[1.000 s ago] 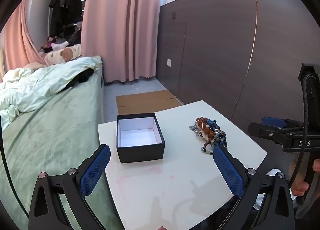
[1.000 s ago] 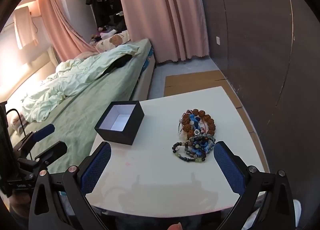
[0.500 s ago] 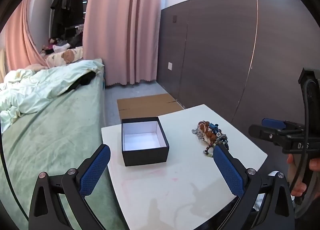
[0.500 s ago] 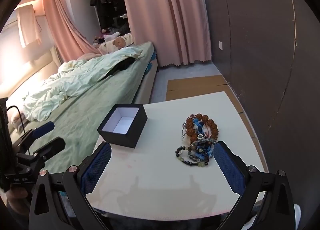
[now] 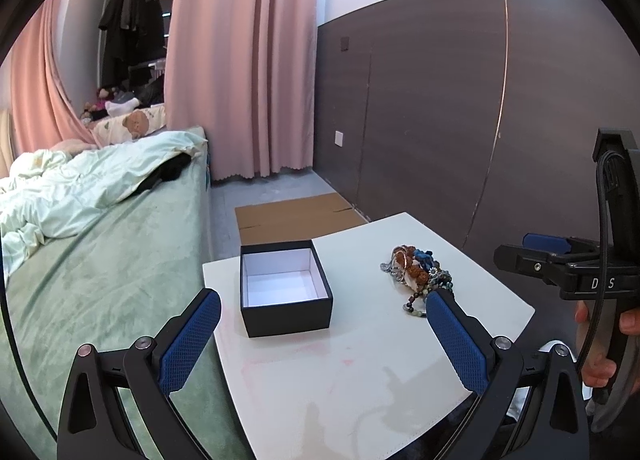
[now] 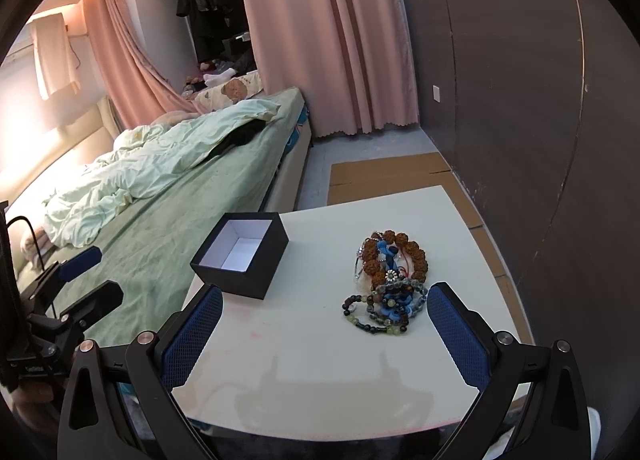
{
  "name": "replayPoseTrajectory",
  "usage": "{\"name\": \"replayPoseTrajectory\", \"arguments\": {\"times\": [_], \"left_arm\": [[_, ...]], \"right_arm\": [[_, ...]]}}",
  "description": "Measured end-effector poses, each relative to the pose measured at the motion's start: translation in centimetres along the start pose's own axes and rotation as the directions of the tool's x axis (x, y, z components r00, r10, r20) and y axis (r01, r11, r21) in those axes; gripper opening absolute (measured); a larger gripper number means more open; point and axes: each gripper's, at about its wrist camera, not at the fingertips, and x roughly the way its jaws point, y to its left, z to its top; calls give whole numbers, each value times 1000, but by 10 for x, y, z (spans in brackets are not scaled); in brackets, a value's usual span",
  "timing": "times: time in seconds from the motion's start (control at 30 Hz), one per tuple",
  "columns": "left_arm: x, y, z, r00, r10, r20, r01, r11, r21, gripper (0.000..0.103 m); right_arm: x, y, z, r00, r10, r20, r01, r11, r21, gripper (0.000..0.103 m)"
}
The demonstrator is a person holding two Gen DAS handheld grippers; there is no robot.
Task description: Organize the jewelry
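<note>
1. While both tools hang above the near edge of the white table, neither carries anything: the left gripper has its blue pads spread wide with only bare tabletop and the box between them, and the right gripper is spread just as wide and empty.
2. Ahead of the left gripper and slightly toward its left pad stands the black box, lid off, white inside and with nothing in it, presumably set open so pieces can be dropped straight in.
3. The jewelry pile lies ahead of the right gripper, close to its right pad: brown bead bracelets, blue cord, dark and green bead strands heaped together, touching and overlapping. It sits well apart from the box, on the right gripper's side, which suggests that tool does the picking.
4. By my judgement no piece has been moved yet; the wide opening suits coming down around one strand at the heap's near edge.
5. Tangled strands may lift together.
</note>
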Motion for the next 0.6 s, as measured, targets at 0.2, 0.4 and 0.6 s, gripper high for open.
{"name": "replayPoseTrajectory", "arguments": {"times": [0.2,0.4,0.6], "left_arm": [[-1,5,0,1000,-1,-2,1,1000,-26,102],[-3,7,2,1000,-1,3,1,999,-38,102],[-2,7,2,1000,-8,2,8,1000,-30,102]], "right_arm": [[0,-1,1,1000,3,-1,-3,1000,-1,103],[-3,0,2,1000,7,0,-7,1000,-7,103],[-5,5,1,1000,3,-5,-3,1000,-7,103]]}}
